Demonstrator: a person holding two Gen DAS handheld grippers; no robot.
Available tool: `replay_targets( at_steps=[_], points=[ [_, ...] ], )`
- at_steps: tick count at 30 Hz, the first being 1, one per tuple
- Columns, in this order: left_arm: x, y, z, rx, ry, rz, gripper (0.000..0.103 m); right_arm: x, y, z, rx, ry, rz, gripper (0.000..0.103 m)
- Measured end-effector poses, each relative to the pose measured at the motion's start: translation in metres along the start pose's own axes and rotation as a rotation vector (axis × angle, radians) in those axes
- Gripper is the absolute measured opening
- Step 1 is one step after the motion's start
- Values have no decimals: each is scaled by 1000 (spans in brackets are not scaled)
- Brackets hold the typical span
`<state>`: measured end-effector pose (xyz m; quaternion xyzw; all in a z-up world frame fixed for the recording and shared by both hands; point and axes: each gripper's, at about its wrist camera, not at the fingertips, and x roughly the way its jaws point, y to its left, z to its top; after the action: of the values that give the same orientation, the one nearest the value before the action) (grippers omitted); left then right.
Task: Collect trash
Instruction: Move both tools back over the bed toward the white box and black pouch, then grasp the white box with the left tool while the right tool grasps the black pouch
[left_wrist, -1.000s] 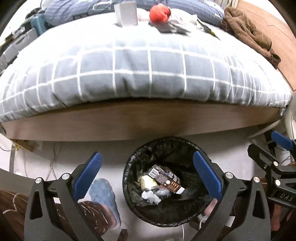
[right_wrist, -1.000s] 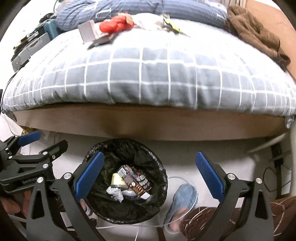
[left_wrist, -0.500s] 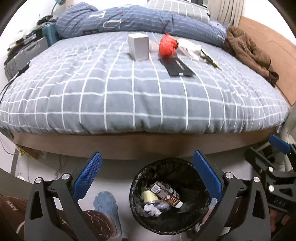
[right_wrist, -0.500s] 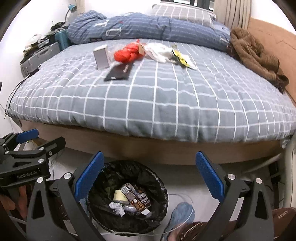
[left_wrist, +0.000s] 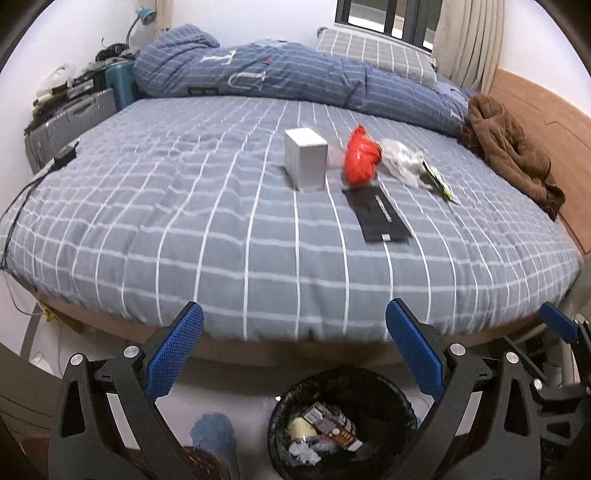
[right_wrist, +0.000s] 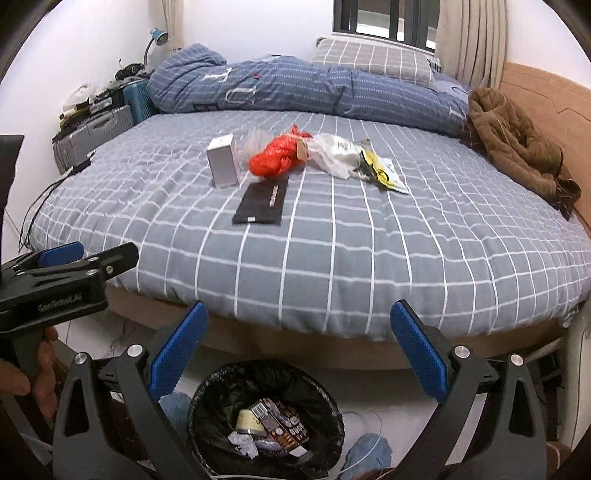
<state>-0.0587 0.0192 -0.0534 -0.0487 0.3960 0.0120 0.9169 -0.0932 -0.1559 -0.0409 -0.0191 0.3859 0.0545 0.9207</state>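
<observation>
Bedroom floor and a wide bed under a grey checked cover fill both views, with a black-lined bin on the floor just below the mattress edge. Some rubbish already lies in the bin, so the job looks partway done and between pickups: both grippers hang above the bin, the left gripper and the right gripper each spread wide and carrying nothing. What is left sits clustered well back on the bed: a white box standing upright, a red crumpled bag just beside it, a flat black packet lying in front, a pale crumpled wrapper and a yellow-printed wrapper. The next move probably calls for a reach across the mattress, taking the near black packet or the box first. Clear film seems to lie behind the box, but it is hard to make out. The bin's front rim is cut off at the frame edge.
</observation>
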Motion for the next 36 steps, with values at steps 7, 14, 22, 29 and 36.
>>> replay_targets(
  at_steps=[7,14,22,29,36],
  points=[
    [20,-2,38,4,-29,22,97,6,1,27,7,-32,2,95],
    [39,-4,65,4,-38,20,97,30,1,58,-9,-40,-4,94],
    [68,-8,91,29,-39,32,97,61,-9,81,1,-21,-5,93],
    [100,-13,117,44,-40,44,97,89,-22,99,20,-3,-8,90],
    [140,-23,132,63,-16,53,97,112,-20,108,-3,14,-7,90]
  ],
)
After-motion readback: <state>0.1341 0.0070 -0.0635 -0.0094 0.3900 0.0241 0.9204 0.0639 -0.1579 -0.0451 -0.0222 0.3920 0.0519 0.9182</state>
